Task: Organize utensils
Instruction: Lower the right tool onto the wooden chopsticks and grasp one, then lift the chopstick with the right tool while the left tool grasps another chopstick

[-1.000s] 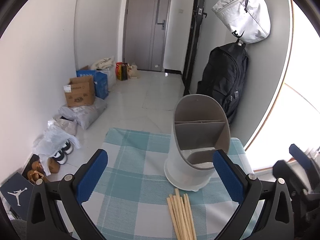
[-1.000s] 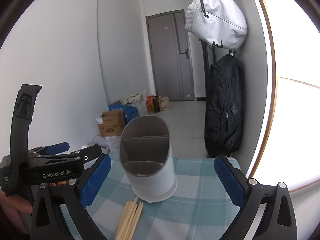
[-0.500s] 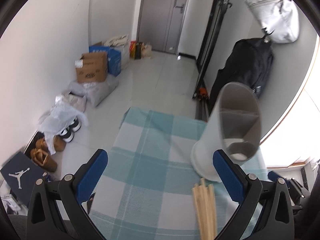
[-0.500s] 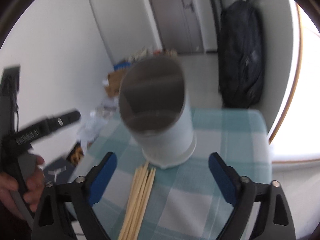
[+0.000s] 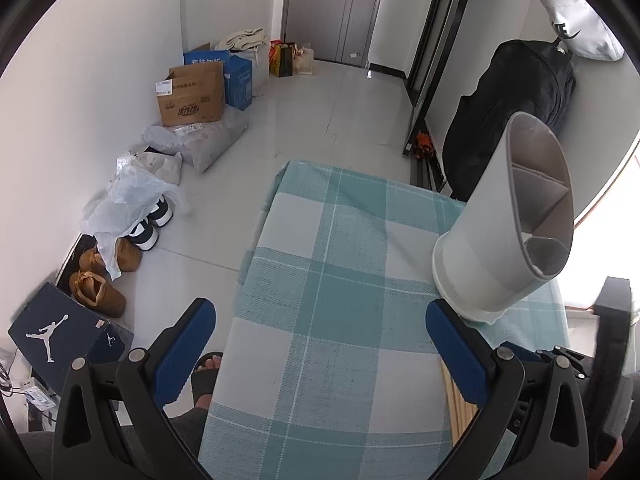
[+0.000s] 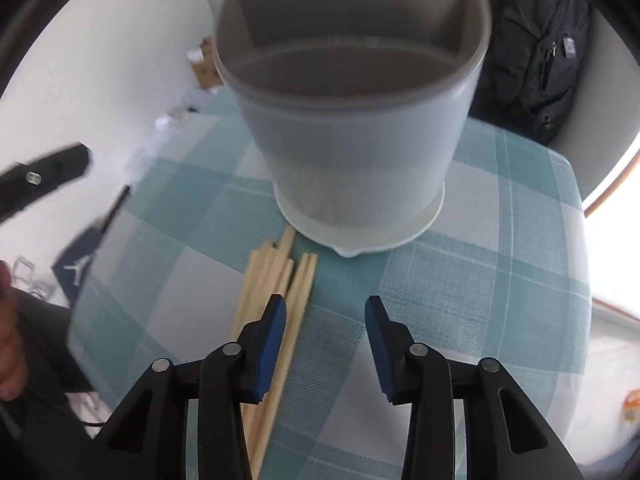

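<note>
A bundle of pale wooden chopsticks (image 6: 272,276) lies on the checked tablecloth (image 6: 500,280), just in front of a grey-white divided utensil holder (image 6: 352,120) that stands upright. My right gripper (image 6: 326,312) points down over the bundle's right edge. Its jaws are closing; the left pad covers some sticks, the rightmost ones run just inside the gap, and no pad presses on them. My left gripper (image 5: 320,332) is wide open over bare cloth with nothing between its fingers. The holder (image 5: 504,232) is to its right, and the chopsticks (image 5: 456,396) peek out behind its right finger.
The cloth's left edge (image 5: 248,248) drops to the floor, where shoes (image 5: 100,288), bags and cardboard boxes (image 5: 192,92) lie along the wall. A black backpack (image 5: 516,108) hangs behind the holder. A person's sandalled foot (image 5: 208,372) is beside the table.
The right gripper tilted down and sank towards the chopsticks while its jaws narrowed. The left gripper tilted down and shifted left, so the holder now sits at its right.
</note>
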The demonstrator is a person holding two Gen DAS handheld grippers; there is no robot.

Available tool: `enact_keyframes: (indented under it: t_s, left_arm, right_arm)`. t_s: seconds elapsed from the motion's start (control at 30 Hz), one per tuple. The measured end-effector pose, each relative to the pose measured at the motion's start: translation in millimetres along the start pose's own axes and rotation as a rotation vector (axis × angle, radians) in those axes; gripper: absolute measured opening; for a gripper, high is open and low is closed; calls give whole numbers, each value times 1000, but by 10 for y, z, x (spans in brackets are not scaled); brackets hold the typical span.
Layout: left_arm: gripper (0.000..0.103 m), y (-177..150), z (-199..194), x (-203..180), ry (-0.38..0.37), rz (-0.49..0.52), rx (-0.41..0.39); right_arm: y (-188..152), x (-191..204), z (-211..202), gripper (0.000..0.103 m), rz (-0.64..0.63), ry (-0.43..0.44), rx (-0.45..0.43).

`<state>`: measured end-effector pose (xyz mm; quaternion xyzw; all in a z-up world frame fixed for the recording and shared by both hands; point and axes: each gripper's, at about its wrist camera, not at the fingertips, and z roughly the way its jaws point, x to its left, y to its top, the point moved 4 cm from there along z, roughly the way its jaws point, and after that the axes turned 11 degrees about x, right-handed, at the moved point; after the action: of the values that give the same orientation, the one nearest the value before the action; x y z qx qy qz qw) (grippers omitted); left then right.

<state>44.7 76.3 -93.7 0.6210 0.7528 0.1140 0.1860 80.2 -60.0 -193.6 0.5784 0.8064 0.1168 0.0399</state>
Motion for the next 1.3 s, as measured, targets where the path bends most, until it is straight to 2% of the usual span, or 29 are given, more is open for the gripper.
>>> enact_keyframes:
  t_s: [0.1, 0.2, 0.23, 0.4, 0.5, 0.8, 0.83, 0.97, 1.13, 1.3]
  left_arm:
    - [102, 4, 17, 49, -3, -1, 5]
    - [102, 3, 39, 85, -7, -9, 18]
    - [102, 4, 44, 96, -14, -14, 23]
    - [102, -6, 27, 131, -31, -26, 30]
    - [102, -12, 32, 137, -32, -27, 37]
    - [102, -60, 143, 198, -16, -26, 77]
    - [102, -73, 185, 190, -28, -25, 98]
    - [102, -153, 303, 97, -57, 0, 167]
    - [102, -262, 380, -128, -95, 53, 230]
    - [102, -298, 445, -325, -75, 94, 257]
  right_arm:
    - [-10, 21, -4, 38, 2, -19, -8]
    - [-59, 21, 3, 32, 26, 0, -3]
    - [-76, 9, 24, 28, 24, -6, -3]
    - [-170, 63, 24, 22, 16, -47, -2]
    - [-95, 112, -57, 23, -14, -87, 8]
    - [188, 155, 108, 22, -152, -196, 6]
    - [219, 168, 118, 16, -168, -198, 5]
    - [222, 224, 141, 4, -183, -171, -2]
    - [226, 25, -17, 4, -61, -11, -44]
    - [148, -189, -274, 4, 42, 112, -142]
